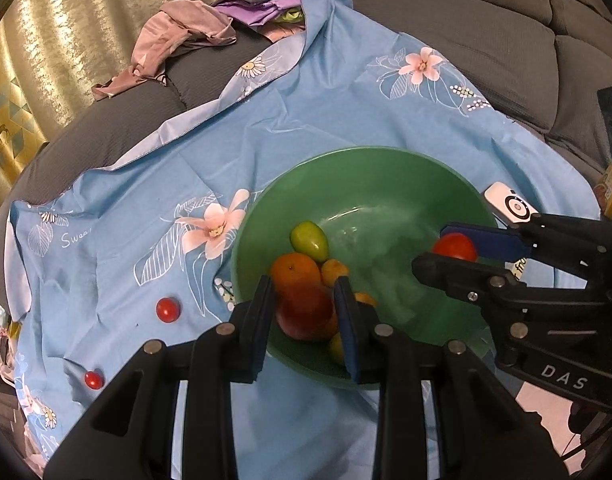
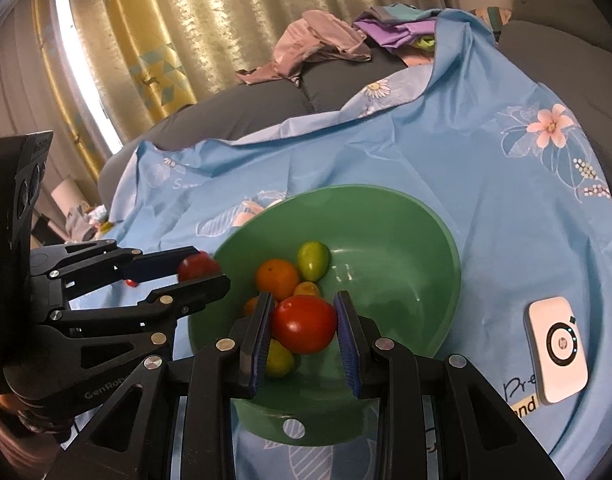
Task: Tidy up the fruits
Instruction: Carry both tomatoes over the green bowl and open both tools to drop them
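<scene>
Fruit filled the green bowl [image 1: 386, 184] on the blue flowered sheet [image 1: 326, 112] spread over the grey sofa [image 1: 486, 20]. Only the left wrist view showed two small red tomatoes [image 1: 168, 309] lying loose on the sheet, well left of the bowl; only the right wrist view showed the whole white device [image 2: 557, 354] beside the bowl. The left claw [image 1: 306, 320] pinched a reddish fruit [image 1: 306, 312] above the bowl's near side. The right claw [image 2: 303, 330] gripped a red tomato [image 2: 303, 324] over the bowl, its long axis running across between the pads. The green fruit [image 2: 313, 260] in the bowl lay tilted beside an orange [image 2: 276, 279].
</scene>
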Available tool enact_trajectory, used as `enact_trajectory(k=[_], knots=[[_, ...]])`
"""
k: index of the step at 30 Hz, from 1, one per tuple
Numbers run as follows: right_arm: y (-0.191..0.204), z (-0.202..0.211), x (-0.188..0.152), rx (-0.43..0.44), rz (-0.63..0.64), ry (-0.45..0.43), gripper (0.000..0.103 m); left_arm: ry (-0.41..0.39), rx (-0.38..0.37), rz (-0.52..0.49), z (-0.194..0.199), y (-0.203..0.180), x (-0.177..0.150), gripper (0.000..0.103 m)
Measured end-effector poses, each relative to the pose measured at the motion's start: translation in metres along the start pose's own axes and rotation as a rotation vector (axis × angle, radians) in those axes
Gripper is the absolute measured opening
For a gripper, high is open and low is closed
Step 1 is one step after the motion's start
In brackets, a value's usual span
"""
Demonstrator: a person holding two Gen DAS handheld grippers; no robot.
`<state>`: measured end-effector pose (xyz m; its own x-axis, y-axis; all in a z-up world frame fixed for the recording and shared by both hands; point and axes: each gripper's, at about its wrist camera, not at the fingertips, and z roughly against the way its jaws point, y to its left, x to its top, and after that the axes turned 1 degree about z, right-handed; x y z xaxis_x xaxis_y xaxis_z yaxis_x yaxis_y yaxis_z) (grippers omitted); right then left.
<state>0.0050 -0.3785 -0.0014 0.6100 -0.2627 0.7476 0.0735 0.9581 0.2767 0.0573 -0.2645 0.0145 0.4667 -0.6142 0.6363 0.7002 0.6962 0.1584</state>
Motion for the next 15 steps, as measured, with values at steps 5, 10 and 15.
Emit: enact_trajectory(k=[5,10,15], knots=[[-0.002,-0.003,0.001,-0.014,-0.004,0.010,0.032,0.005,0.011,-0.005,-0.003,0.000,0.000,0.031],[-0.003,-0.004,0.002,-0.032,-0.010,0.017,0.032,0.007,0.012,0.001,-0.003,0.001,0.000,0.033],[-0.003,0.001,0.004,-0.047,-0.019,0.014,0.036,0.002,0.030,0.035,0.003,0.011,-0.004,0.064]])
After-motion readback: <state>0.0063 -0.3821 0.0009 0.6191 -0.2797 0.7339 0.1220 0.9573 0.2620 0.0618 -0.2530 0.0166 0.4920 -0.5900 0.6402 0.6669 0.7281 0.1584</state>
